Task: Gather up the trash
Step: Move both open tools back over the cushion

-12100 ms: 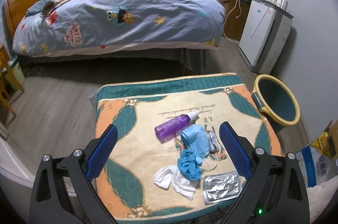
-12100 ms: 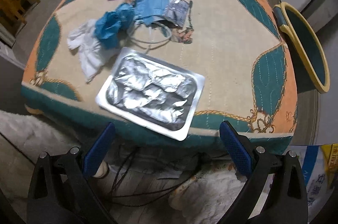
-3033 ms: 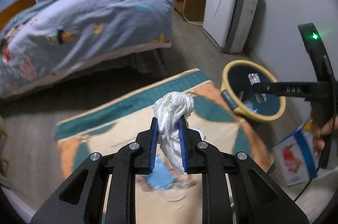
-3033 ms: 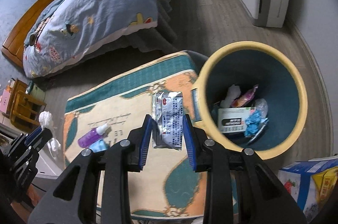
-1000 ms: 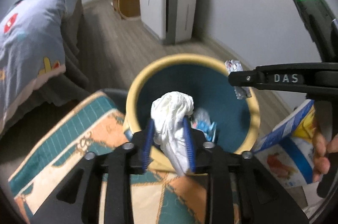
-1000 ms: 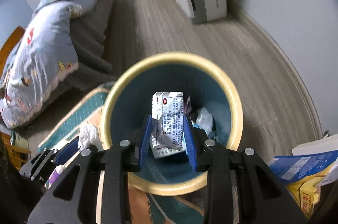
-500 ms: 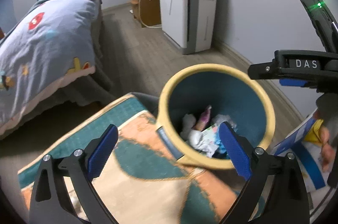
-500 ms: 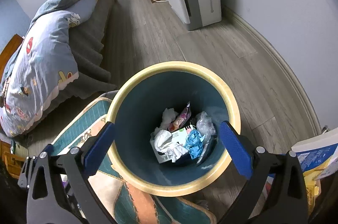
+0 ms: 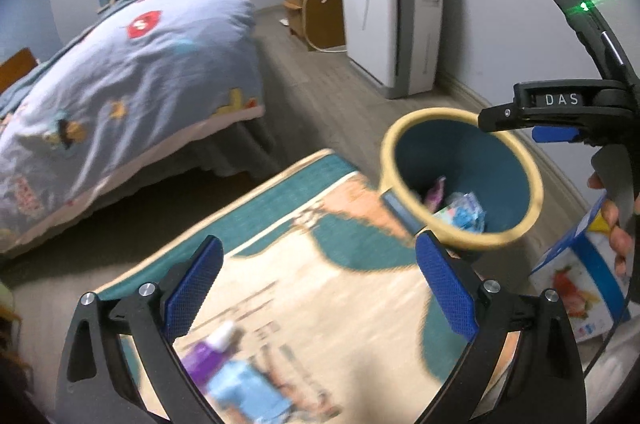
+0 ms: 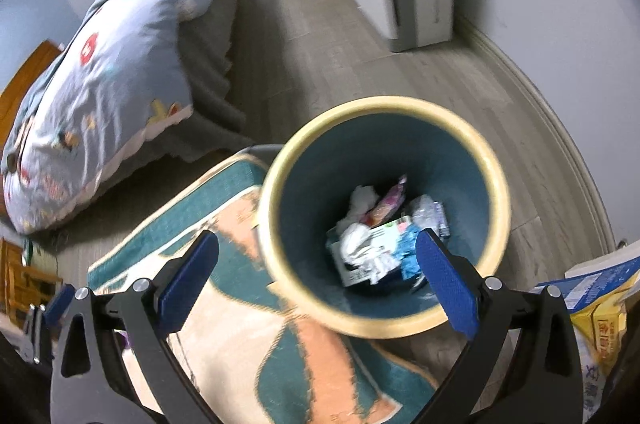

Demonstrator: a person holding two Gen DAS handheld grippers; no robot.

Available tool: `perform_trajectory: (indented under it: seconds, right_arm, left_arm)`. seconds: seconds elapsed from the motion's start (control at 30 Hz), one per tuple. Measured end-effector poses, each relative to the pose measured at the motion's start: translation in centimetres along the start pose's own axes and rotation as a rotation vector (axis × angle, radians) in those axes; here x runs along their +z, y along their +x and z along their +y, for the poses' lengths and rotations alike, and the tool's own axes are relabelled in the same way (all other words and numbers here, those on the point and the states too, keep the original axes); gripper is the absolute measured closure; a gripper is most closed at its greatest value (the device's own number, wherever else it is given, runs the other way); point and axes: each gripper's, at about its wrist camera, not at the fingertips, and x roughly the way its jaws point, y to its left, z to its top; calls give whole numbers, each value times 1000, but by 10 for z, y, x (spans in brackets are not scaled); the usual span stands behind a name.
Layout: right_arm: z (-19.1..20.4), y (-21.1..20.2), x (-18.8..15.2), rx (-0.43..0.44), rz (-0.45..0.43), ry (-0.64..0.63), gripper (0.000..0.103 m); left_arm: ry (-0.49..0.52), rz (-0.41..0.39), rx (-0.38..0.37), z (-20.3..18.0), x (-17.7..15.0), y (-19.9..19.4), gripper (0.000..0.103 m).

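a bedroom seen from two wrist cameras; the landmark is a round bin with a pale yellow rim and teal inside, standing on the floor against the corner of a low table covered in a teal, orange and cream cloth; inside the bin lie crumpled white tissue, a small printed box and blue scraps; the left claw hangs above the table beside the bin, its blue-padded jaws just sprung wide apart with nothing between them; the right claw hovers nearly over the bin's mouth, jaws likewise just opened wide and empty; on the table, on the side away from the bin, a purple bottle and a light blue piece of trash remain, both blurred; beyond the bin stand a bed with a blue quilt and a white appliance by the wall; judged from this, the next pickup is the step in hand; it would go well to keep the jaws wide, swing back away from the bin, come down squarely over one item, and close only once the pads sit on either side of it.
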Motion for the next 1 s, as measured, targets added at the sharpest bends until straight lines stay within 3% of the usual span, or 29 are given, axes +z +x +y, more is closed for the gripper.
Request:
perform_trajectory:
  seconds: [0.6, 0.8, 1.0]
  right_arm:
    - [144, 26, -84, -1, 102, -363, 6]
    - [182, 45, -124, -20, 165, -477, 6]
    - [207, 62, -156, -6, 227, -516, 6]
  left_arm:
    - [-169, 64, 155, 145, -82, -49, 7]
    - [-197, 105, 192, 174, -102, -47, 7]
    - [-204, 122, 184, 185, -112, -47, 7]
